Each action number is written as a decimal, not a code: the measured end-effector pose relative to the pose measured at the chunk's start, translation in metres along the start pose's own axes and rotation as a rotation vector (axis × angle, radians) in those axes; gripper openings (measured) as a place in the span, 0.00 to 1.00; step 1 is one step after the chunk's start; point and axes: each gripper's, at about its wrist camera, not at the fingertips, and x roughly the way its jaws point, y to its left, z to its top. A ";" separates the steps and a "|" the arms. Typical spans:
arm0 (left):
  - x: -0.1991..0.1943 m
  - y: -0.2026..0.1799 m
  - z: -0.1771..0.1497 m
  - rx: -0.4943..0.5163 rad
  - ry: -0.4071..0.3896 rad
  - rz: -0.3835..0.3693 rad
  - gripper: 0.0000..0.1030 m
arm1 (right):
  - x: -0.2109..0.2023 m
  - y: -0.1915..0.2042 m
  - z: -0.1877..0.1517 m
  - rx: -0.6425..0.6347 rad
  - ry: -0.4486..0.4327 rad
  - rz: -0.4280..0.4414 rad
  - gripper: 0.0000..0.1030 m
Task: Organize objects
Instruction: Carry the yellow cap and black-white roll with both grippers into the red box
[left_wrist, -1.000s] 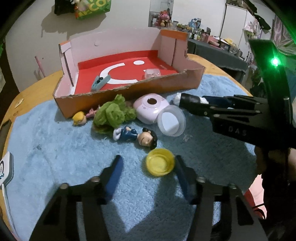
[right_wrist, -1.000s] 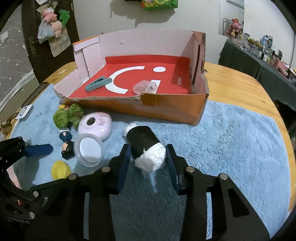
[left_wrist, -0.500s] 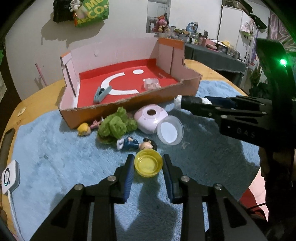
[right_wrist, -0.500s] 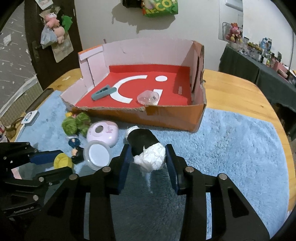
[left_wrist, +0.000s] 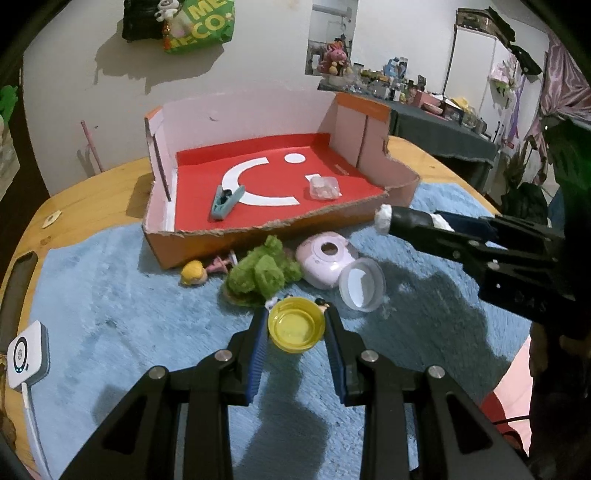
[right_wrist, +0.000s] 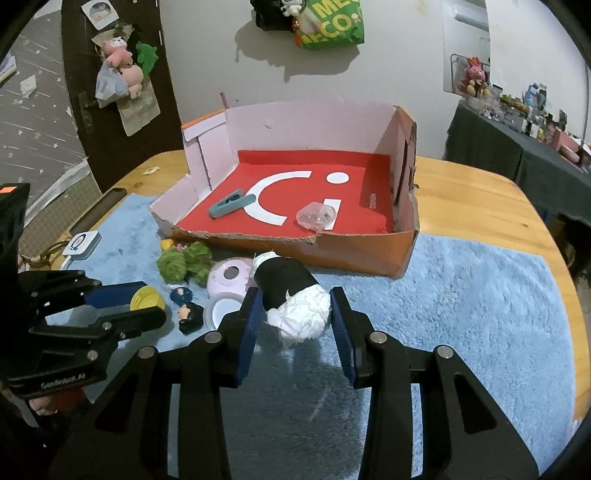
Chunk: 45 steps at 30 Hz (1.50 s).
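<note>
Box: open cardboard box with red floor and pale walls (left_wrist: 400, 184) lies ahead of both grippers, its torn low front wall facing them; a teal clip (left_wrist: 225, 201) and a small clear plastic case (left_wrist: 324, 186) already lie inside.
Left gripper (left_wrist: 296, 326): closed on a round yellow plastic lid (left_wrist: 295, 325), pinched across its width, apparently lifted just clear of the fluffy blue mat (left_wrist: 110, 314).
Right gripper (right_wrist: 295, 314): closed on a black-and-white stuffed toy (right_wrist: 291, 295), held near its white end; the toy's long axis runs forward and leftward, black end towards the box.
Nearer arm: the right one, by my reading; its toy's tip hangs just short of the front wall, while the lid sits further back.
Obstacles for the lid: a green plush toy (left_wrist: 262, 273), a pink round toy camera (left_wrist: 325, 258) and a clear round dish (left_wrist: 362, 284) lie between it and the box.
Likely next: carry both loads forward over the low wall.
</note>
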 end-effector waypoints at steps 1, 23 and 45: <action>0.000 0.001 0.001 -0.002 -0.002 0.000 0.31 | -0.001 0.001 0.000 0.000 -0.002 0.001 0.35; -0.001 0.022 0.039 -0.032 -0.058 -0.002 0.31 | -0.010 0.009 0.018 -0.025 -0.045 0.016 0.35; 0.017 0.038 0.071 -0.041 -0.049 -0.003 0.31 | 0.007 0.006 0.043 -0.057 -0.035 0.021 0.35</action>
